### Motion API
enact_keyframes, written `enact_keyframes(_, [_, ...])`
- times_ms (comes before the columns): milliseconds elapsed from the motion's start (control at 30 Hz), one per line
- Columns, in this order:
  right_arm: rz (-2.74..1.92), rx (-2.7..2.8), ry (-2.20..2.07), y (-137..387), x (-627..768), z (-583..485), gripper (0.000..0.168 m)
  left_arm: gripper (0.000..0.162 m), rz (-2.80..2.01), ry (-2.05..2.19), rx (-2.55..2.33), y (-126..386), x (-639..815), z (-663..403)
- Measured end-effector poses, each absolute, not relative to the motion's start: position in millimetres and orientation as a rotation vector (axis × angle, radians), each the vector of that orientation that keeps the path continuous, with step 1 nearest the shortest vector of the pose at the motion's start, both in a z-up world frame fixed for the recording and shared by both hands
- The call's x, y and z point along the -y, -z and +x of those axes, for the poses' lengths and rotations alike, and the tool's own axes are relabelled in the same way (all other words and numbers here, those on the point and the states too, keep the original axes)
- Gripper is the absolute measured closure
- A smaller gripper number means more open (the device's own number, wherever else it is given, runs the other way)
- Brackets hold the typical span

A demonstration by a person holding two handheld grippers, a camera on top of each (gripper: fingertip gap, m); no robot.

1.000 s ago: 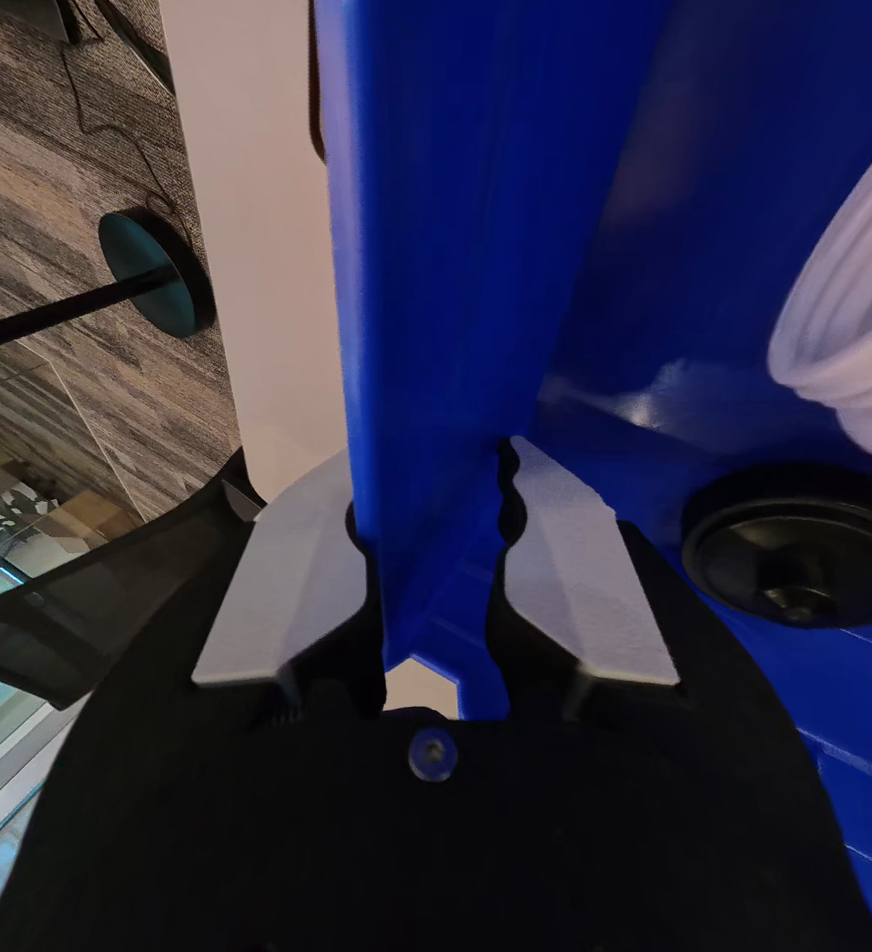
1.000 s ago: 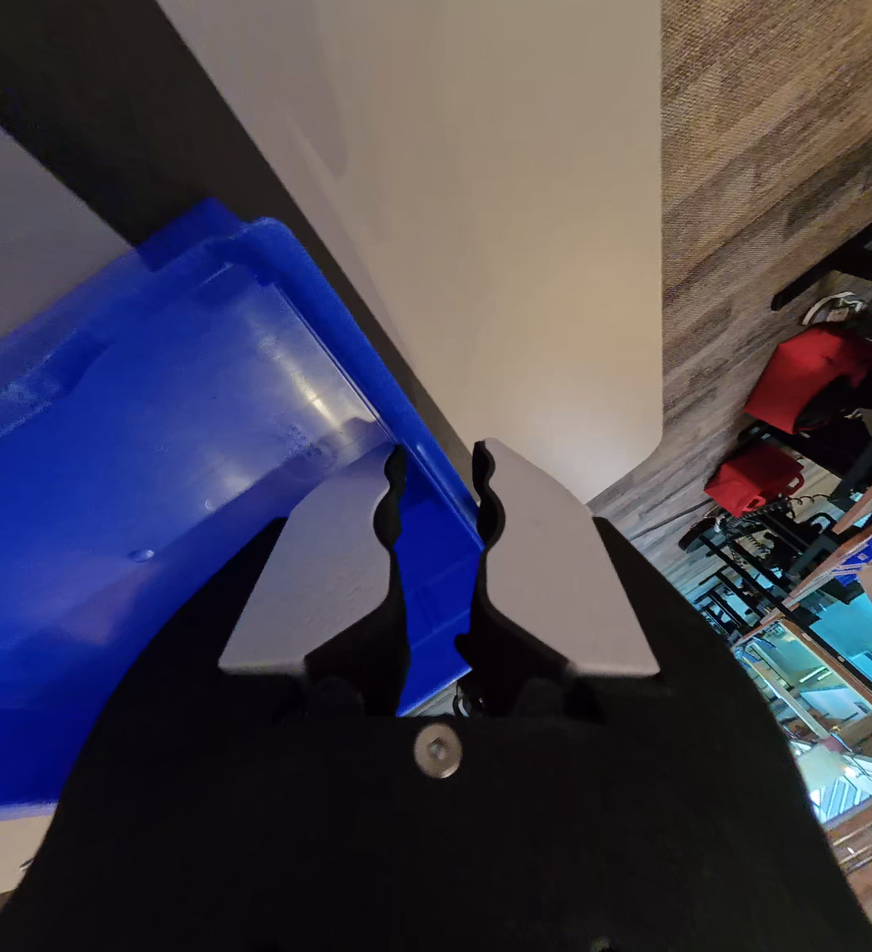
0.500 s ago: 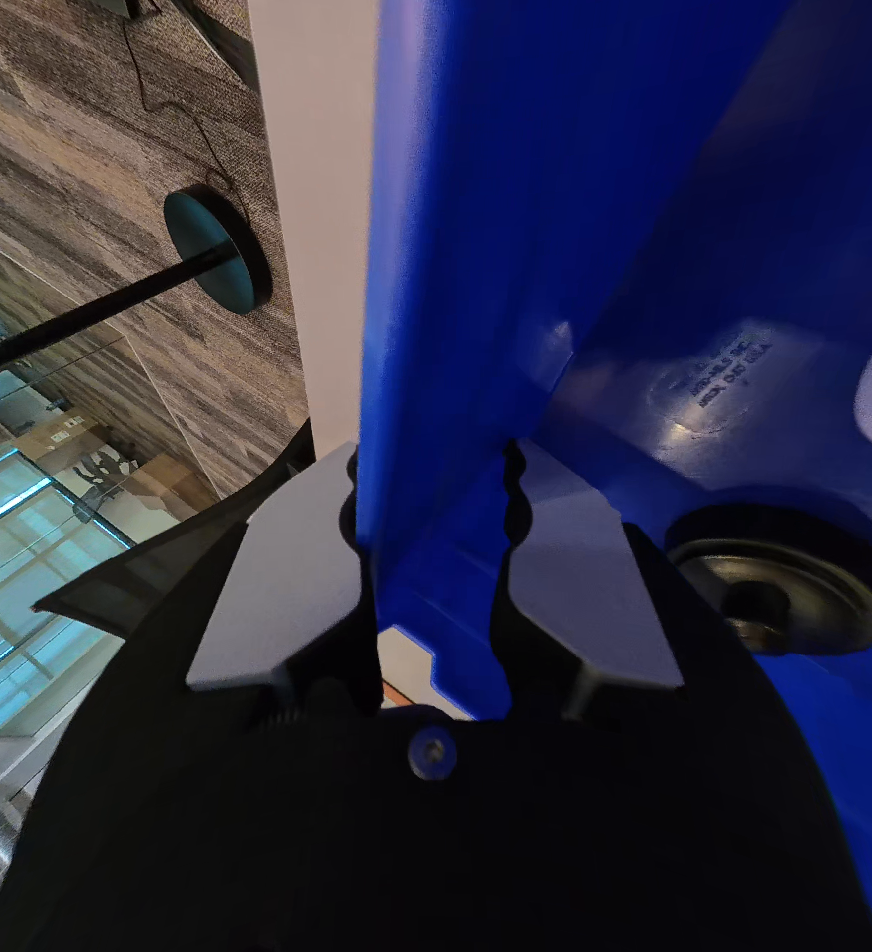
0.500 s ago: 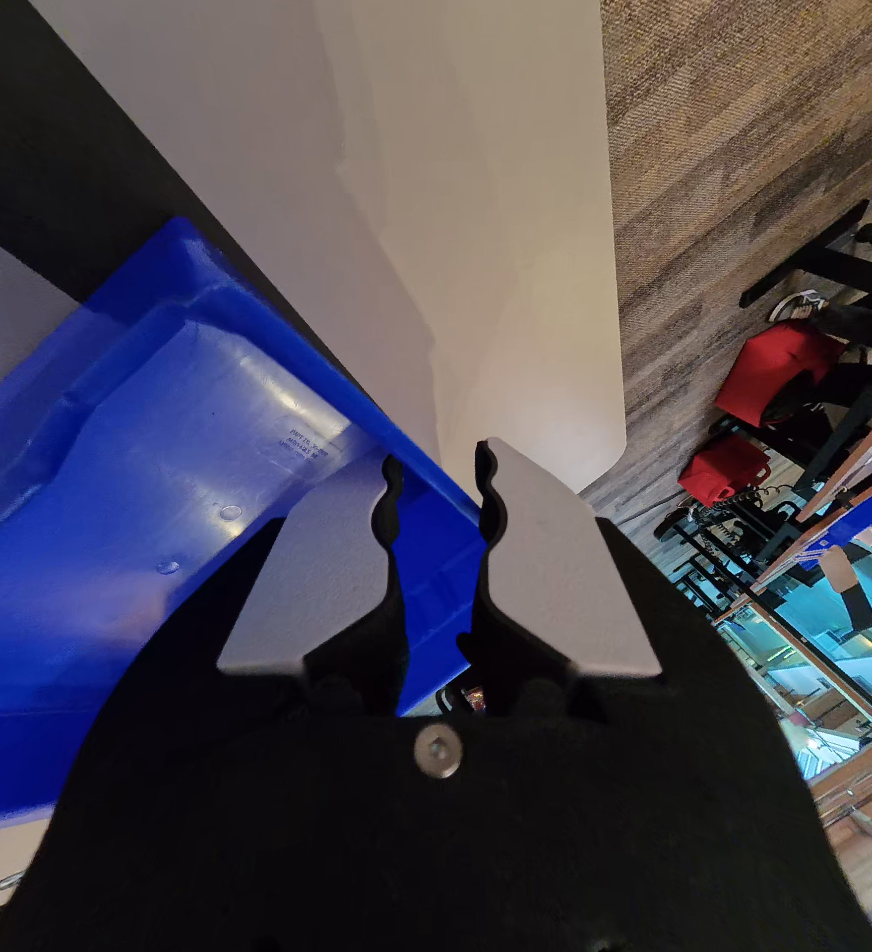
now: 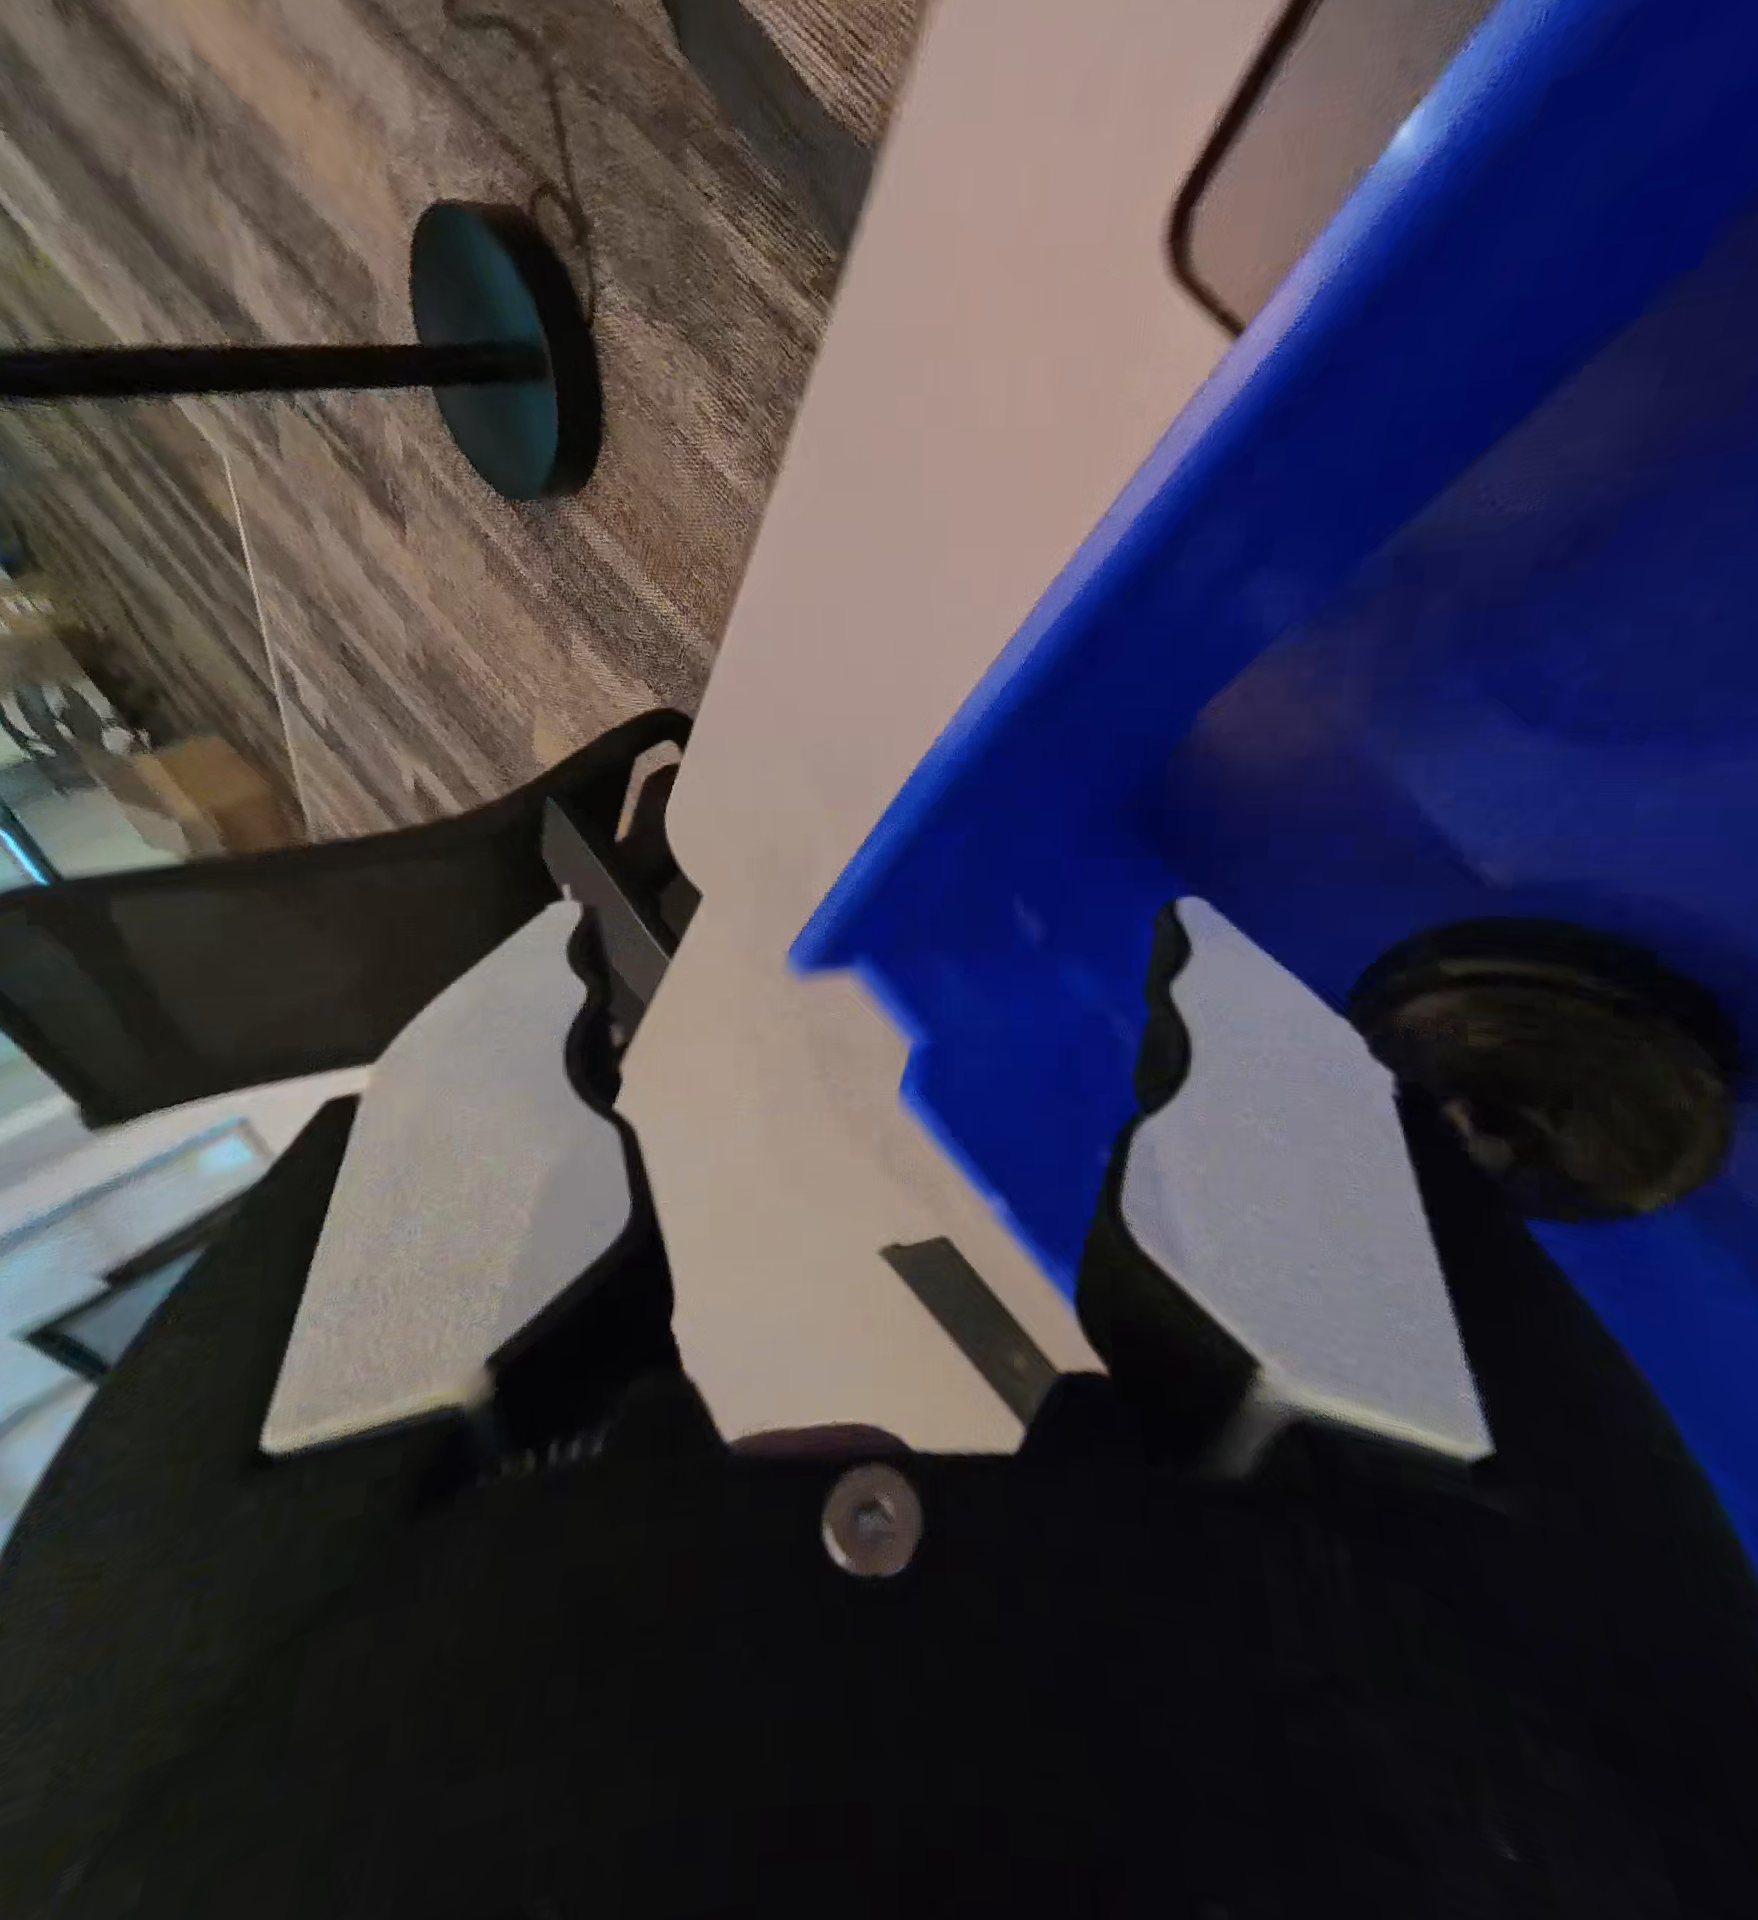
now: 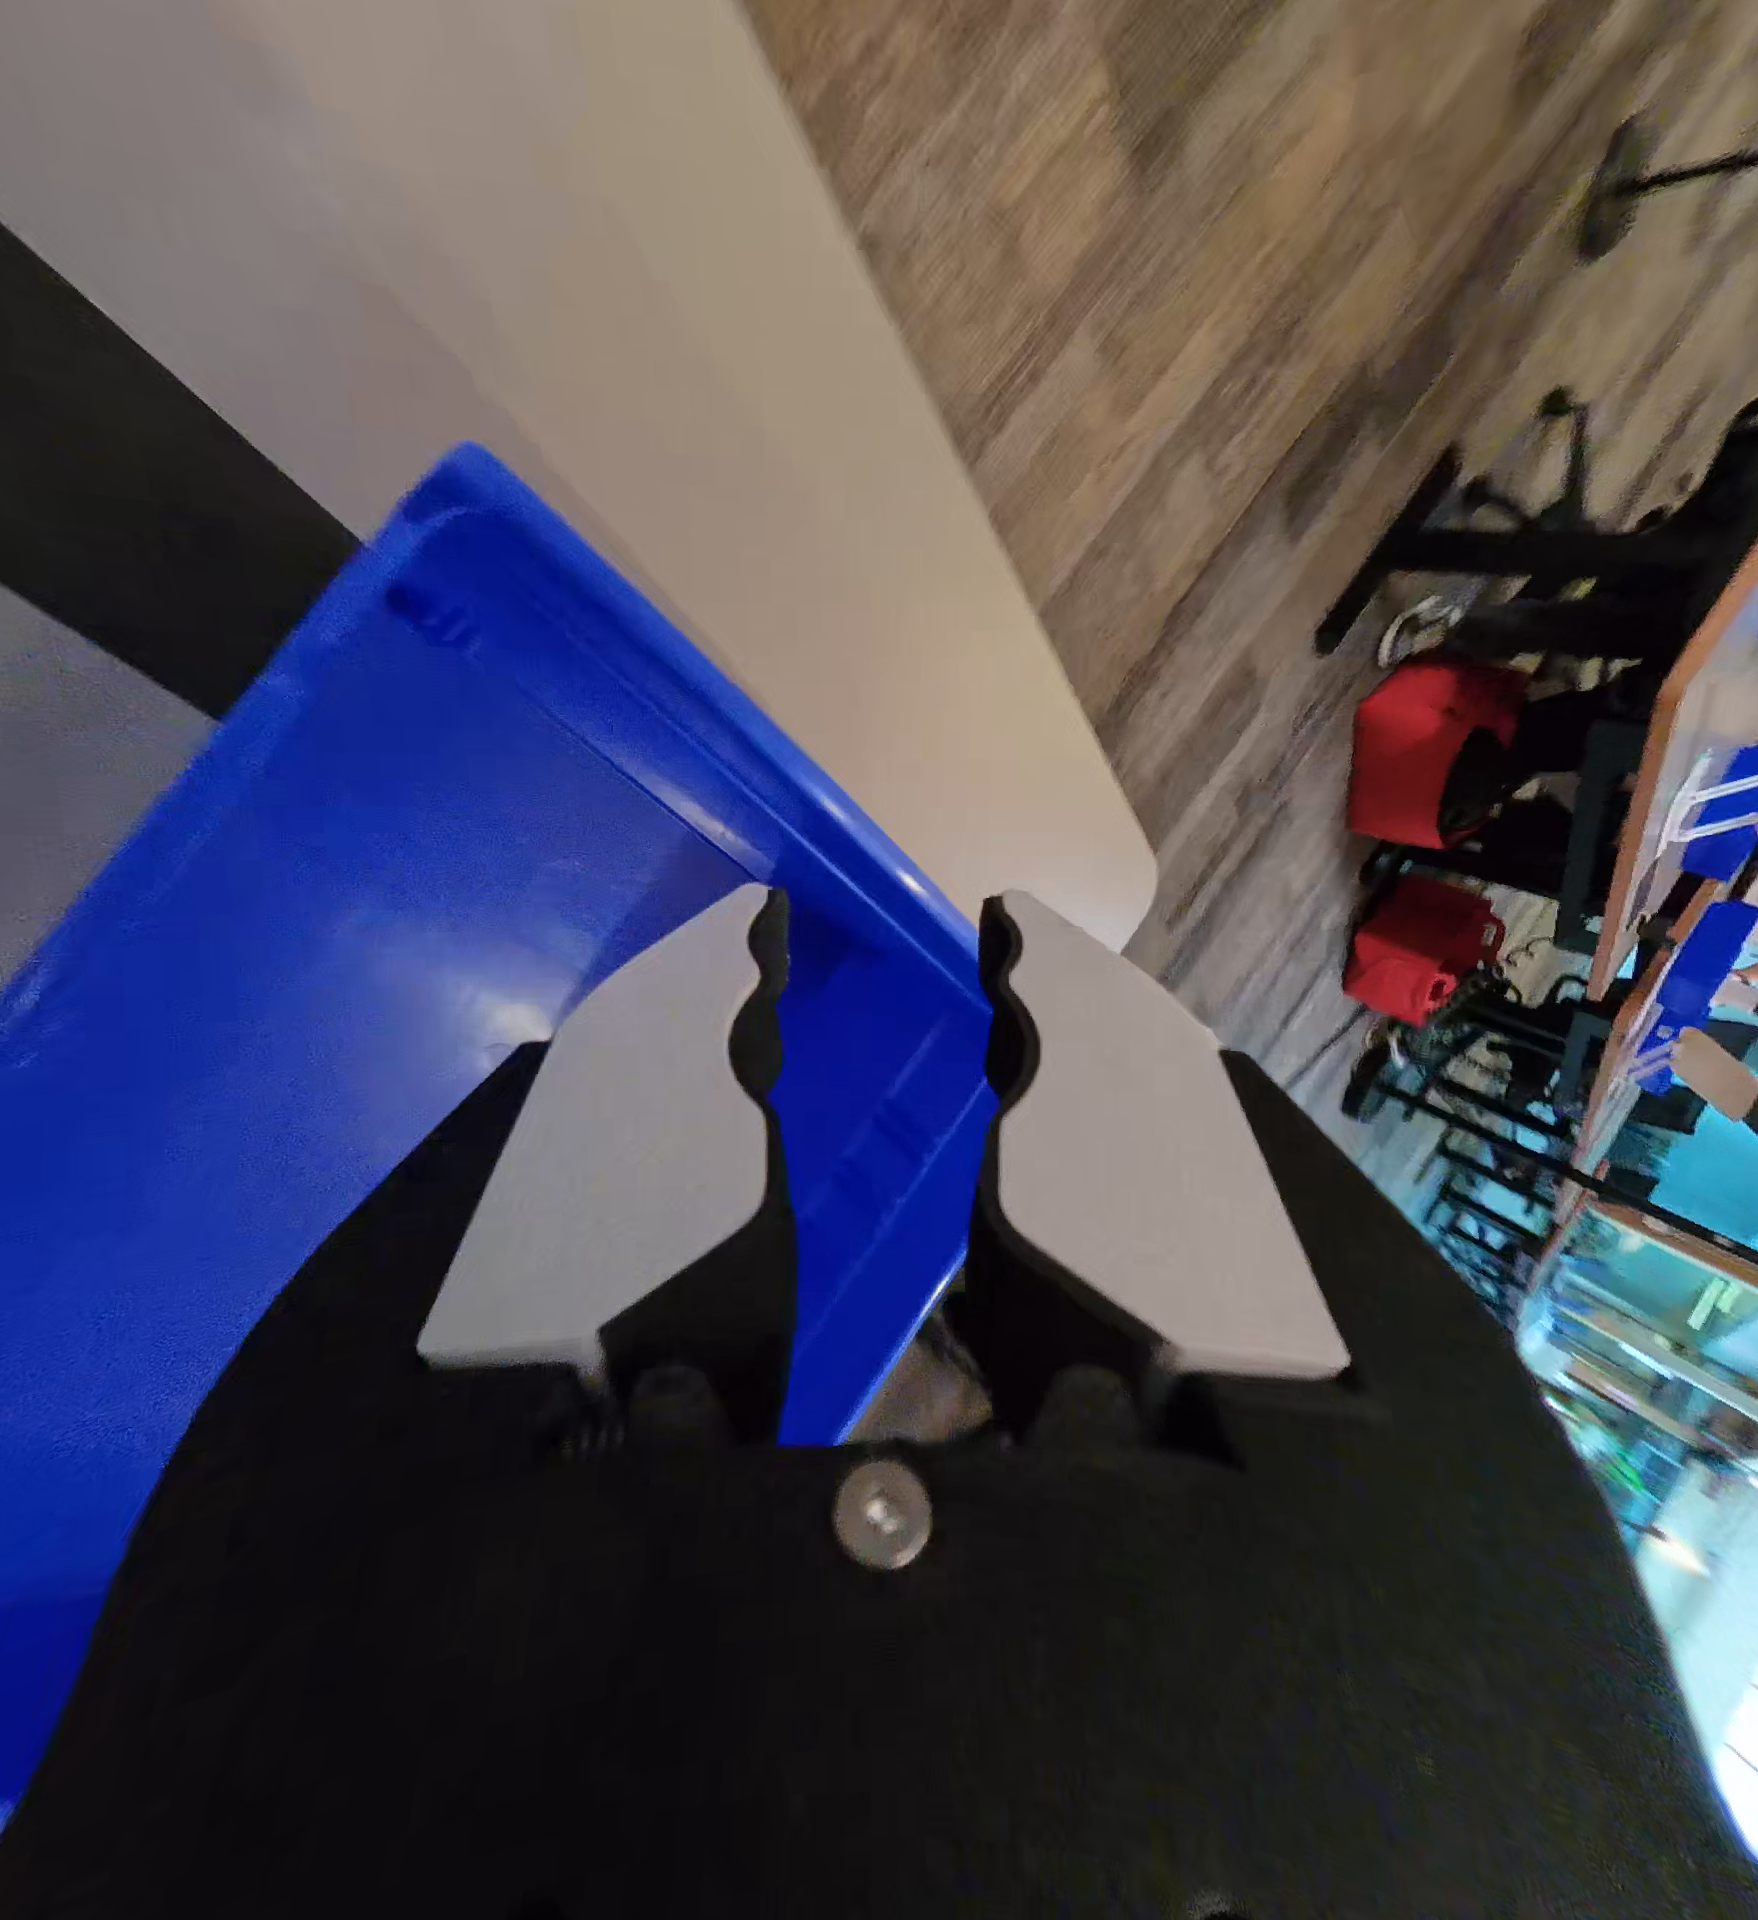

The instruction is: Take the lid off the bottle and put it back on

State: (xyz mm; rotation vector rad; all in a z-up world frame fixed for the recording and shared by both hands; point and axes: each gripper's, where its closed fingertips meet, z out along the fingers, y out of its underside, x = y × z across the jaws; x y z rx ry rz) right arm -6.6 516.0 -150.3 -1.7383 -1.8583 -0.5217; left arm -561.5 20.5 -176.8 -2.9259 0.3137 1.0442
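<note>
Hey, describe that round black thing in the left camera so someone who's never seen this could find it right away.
Start at the big blue bin filling the right side of the left wrist view, resting on the pale table. Look low on its inside, just right of the left gripper. The black lid lies there: the only round, dark thing against the blue plastic.

No readable writing anywhere
</note>
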Motion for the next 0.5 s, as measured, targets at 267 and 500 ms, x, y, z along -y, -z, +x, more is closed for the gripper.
enact_keyframes(267, [-1.499,1.757,-0.072,85.1,-335.9,7.6,0.113,0.064,-2.442,-0.588,-0.088,85.4,36.9,-419.9])
enact_keyframes(500, [-1.342,1.967,-0.536,153.9,-156.2,-3.1,0.115,0.08,-2.201,-0.286,-0.297,105.1,32.5,-194.2])
